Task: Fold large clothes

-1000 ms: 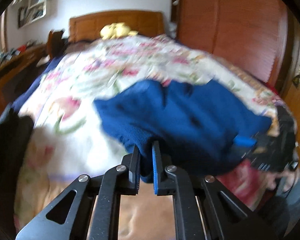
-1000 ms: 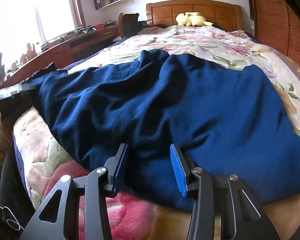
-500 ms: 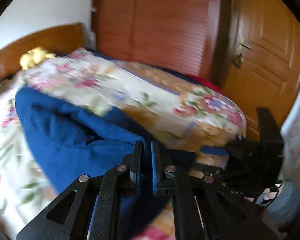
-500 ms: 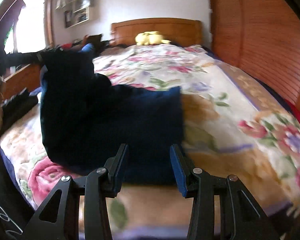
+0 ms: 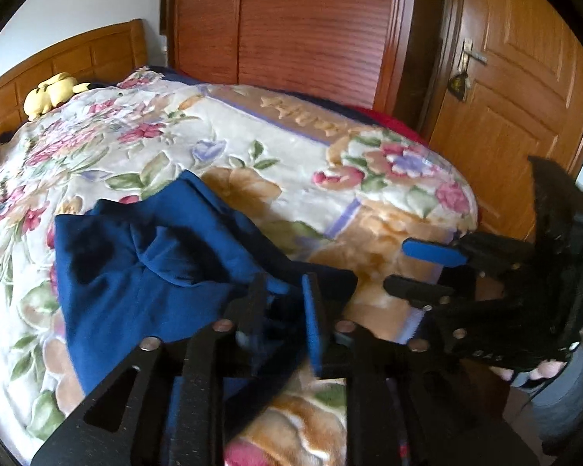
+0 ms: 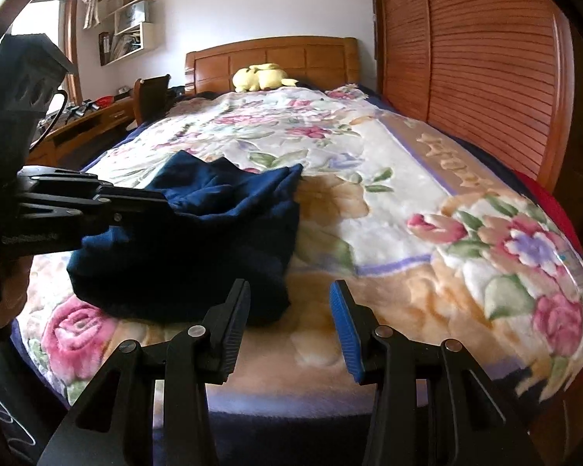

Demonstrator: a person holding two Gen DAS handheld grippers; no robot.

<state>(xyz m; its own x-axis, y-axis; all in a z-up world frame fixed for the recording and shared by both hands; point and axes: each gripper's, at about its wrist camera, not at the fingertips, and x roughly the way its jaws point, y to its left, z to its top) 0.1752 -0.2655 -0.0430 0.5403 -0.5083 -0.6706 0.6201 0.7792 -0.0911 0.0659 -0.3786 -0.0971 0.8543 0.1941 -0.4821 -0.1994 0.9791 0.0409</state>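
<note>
A dark blue garment (image 5: 136,272) (image 6: 198,240) lies bunched and folded over on the near left part of the floral blanket (image 5: 291,147) (image 6: 408,194). My left gripper (image 5: 285,299) (image 6: 163,204) is at the garment's right edge. Its jaws are opening, and a fold of blue cloth still lies loosely between them. My right gripper (image 6: 289,310) (image 5: 419,272) stands open over bare blanket just right of the garment, with nothing between its fingers. A hand (image 6: 4,283) holds the left gripper.
A yellow plush toy (image 6: 258,75) (image 5: 52,91) sits by the wooden headboard (image 6: 272,54). A slatted wardrobe (image 5: 311,19) runs along the bed's right side, with a wooden door (image 5: 517,97) beyond it. A desk (image 6: 85,128) and chair (image 6: 151,93) stand left of the bed.
The left gripper carried the garment's edge across to the right, folding the cloth over itself, and its jaws have now parted. The right gripper drew back off the garment and stayed open.
</note>
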